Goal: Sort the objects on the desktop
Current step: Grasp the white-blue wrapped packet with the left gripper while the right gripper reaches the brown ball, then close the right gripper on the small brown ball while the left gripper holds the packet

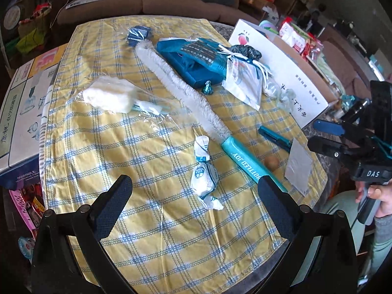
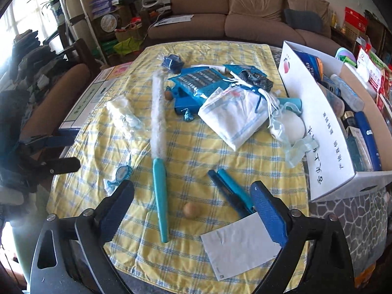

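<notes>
A yellow checked cloth point(image 1: 127, 147) point(image 2: 201, 152) covers the table and holds scattered objects. A long white bottle brush with a teal handle point(image 1: 242, 159) point(image 2: 159, 191) lies across the middle. A wrapped white candy point(image 1: 204, 174) lies just ahead of my left gripper point(image 1: 196, 191), which is open and empty above the cloth. My right gripper point(image 2: 193, 196) is open and empty above a small wooden ball point(image 2: 191, 210) point(image 1: 271, 163), with a teal clip tool point(image 2: 230, 188) and a white card point(image 2: 240, 242) near its right finger.
A blue box point(image 1: 196, 58) point(image 2: 193, 85), a white drawstring bag point(image 1: 245, 83) point(image 2: 235, 120), a foil chocolate point(image 1: 208, 88) and a wrapped white sponge point(image 1: 110, 95) lie farther back. An open white carton of bottles point(image 2: 330, 132) stands at the right. A sofa point(image 2: 245, 12) is behind.
</notes>
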A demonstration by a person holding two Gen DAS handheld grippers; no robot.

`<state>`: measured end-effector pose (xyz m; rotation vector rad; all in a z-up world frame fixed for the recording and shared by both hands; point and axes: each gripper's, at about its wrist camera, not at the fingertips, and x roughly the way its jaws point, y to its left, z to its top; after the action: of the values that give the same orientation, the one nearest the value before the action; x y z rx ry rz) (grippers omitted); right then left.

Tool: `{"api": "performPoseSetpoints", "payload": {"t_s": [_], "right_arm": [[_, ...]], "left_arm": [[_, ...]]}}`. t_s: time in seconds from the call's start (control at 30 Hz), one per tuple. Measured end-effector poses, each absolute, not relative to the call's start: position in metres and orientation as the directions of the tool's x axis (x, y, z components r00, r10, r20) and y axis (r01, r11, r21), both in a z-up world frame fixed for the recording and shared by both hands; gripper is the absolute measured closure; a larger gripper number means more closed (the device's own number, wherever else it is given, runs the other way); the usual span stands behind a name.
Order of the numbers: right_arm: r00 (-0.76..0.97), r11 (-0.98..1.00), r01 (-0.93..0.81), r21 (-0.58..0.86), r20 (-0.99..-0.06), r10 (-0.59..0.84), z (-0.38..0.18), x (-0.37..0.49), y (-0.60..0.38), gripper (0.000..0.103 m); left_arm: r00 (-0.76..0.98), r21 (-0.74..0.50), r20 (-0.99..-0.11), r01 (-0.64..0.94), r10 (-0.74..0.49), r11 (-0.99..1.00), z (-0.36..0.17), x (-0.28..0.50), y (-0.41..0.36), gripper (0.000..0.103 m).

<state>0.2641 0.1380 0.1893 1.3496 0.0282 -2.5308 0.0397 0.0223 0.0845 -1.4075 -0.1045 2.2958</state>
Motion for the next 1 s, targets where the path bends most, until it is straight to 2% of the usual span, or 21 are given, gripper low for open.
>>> {"api": "performPoseSetpoints", "payload": {"t_s": [0.03,0.13,0.2,0.27,0.33,0.4,0.47,0.53,0.57,0.6,0.87,1.0], "right_arm": [[-0.521,-0.963,0.240,0.120,-0.821,-0.233,0.185,0.263,0.140,0.025],[-0.507,-0.967,0.209,0.147,-0.829,-0.235,0.176,0.261,0.152,0.032],[-0.498,-0.968,0.197,0.156,-0.835,-0.236,0.171,0.261,0.159,0.035],[-0.487,-0.968,0.195,0.157,-0.841,-0.234,0.164,0.261,0.163,0.035],[-0.478,-0.969,0.191,0.158,-0.847,-0.233,0.159,0.261,0.166,0.035],[-0.473,-0.967,0.184,0.176,-0.847,-0.244,0.155,0.259,0.169,0.035],[-0.477,-0.965,0.182,0.186,-0.842,-0.253,0.154,0.255,0.170,0.035],[-0.482,-0.965,0.179,0.192,-0.838,-0.256,0.155,0.250,0.170,0.035],[-0.483,-0.965,0.177,0.196,-0.837,-0.258,0.155,0.248,0.170,0.035],[-0.482,-0.964,0.176,0.199,-0.836,-0.260,0.155,0.245,0.169,0.035],[-0.472,-0.958,0.230,0.170,-0.841,-0.263,0.144,0.253,0.162,0.037],[-0.427,-0.954,0.260,0.150,-0.868,-0.253,0.123,0.258,0.155,0.052]], "left_arm": [[-0.379,-0.286,-0.831,-0.335,0.407,-0.898,0.078,0.040,0.027,0.009],[-0.368,-0.280,-0.836,-0.354,0.408,-0.892,0.062,0.037,0.039,0.020],[-0.357,-0.264,-0.847,-0.360,0.394,-0.895,0.050,0.034,0.046,0.022],[-0.345,-0.271,-0.850,-0.360,0.398,-0.893,0.041,0.029,0.049,0.024],[-0.331,-0.287,-0.851,-0.360,0.409,-0.888,0.034,0.026,0.051,0.031],[-0.348,-0.254,-0.851,-0.382,0.393,-0.888,0.032,0.026,0.055,0.032],[-0.367,-0.203,-0.858,-0.401,0.360,-0.893,0.033,0.025,0.060,0.045],[-0.379,-0.189,-0.854,-0.410,0.355,-0.892,0.034,0.022,0.059,0.067],[-0.378,-0.198,-0.850,-0.416,0.366,-0.888,0.034,0.021,0.058,0.075],[-0.379,-0.202,-0.848,-0.416,0.371,-0.887,0.034,0.021,0.057,0.078],[-0.383,-0.306,-0.795,-0.414,0.470,-0.857,0.050,0.024,0.032,0.078],[-0.386,-0.363,-0.770,-0.388,0.507,-0.847,0.051,0.022,0.018,0.078]]}}
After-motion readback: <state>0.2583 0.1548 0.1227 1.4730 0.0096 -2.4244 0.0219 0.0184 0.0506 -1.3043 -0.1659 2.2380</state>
